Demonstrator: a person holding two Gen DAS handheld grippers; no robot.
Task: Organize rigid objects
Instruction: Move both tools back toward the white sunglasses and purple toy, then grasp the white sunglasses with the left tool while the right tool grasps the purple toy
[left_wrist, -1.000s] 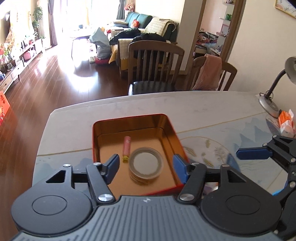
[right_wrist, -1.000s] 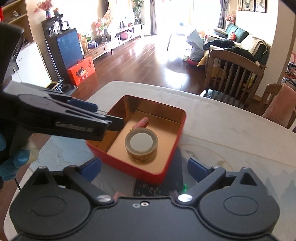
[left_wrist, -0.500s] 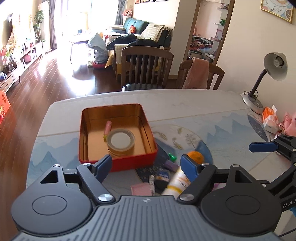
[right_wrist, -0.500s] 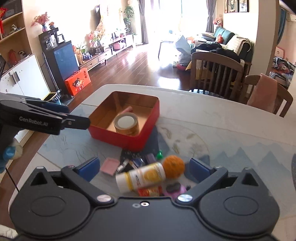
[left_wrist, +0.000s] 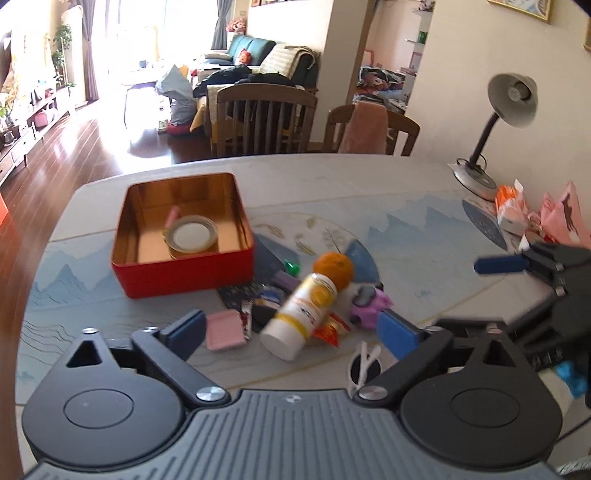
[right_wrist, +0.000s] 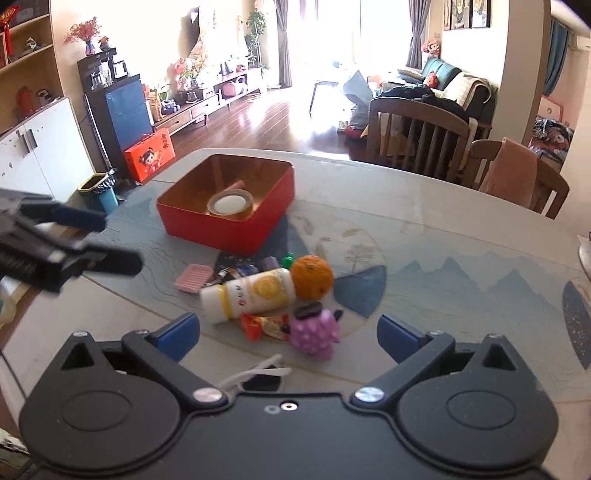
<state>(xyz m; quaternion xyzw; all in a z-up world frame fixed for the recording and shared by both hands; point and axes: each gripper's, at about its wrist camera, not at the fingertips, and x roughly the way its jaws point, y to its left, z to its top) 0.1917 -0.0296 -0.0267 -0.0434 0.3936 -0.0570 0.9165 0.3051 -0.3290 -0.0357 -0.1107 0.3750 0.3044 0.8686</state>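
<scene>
Your left tongs (left_wrist: 291, 328): opening, nothing gripped | right tongs (right_wrist: 288, 332): spread, empty | red tin (left_wrist: 184, 273): 10 o'clock of bottle (left_wrist: 299, 314)

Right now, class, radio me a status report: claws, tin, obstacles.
Left claw opening, empty; right claw open, empty. Red tin holds tape roll. Bottle, orange loose on table, nothing blocking.

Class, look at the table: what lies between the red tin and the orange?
In the left wrist view, a small green piece lies between the red tin and the orange, on a dark patch of the table mat.
</scene>
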